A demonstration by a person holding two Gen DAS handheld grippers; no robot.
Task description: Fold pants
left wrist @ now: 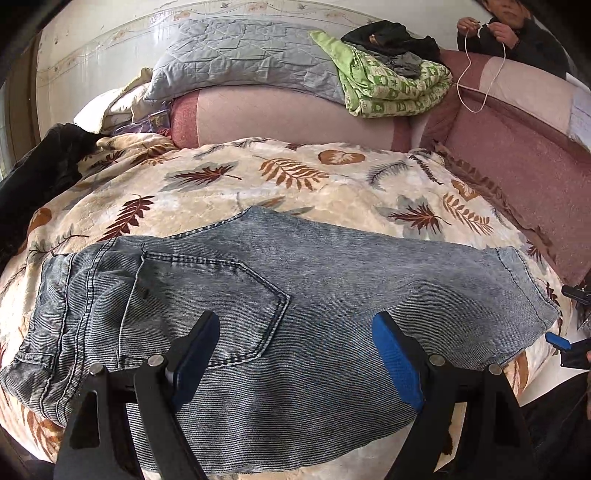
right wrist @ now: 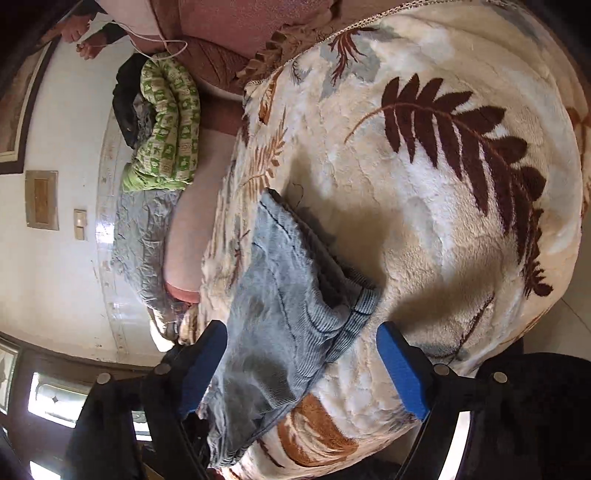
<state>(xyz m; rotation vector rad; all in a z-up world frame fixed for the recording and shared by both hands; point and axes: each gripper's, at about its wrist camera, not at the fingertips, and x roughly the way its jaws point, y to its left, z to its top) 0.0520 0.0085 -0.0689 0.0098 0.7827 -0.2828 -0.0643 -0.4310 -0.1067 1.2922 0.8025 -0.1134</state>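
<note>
Light blue jeans (left wrist: 280,302) lie folded lengthwise on a cream blanket with a leaf print (left wrist: 258,177), waistband at the left, leg hems at the right, back pocket up. My left gripper (left wrist: 295,332) is open above the seat of the jeans, holding nothing. In the right wrist view the hem end of the jeans (right wrist: 288,302) lies between the open fingers of my right gripper (right wrist: 303,343), which hovers close over it. The right gripper's blue tip also shows at the left wrist view's right edge (left wrist: 557,341).
A folded green quilt (left wrist: 388,85), a grey quilt (left wrist: 243,62) and dark clothes (left wrist: 391,37) are piled on the pink bedding behind. A person (left wrist: 517,26) sits at the far right holding a white cord. A dark garment (left wrist: 44,162) lies at the left.
</note>
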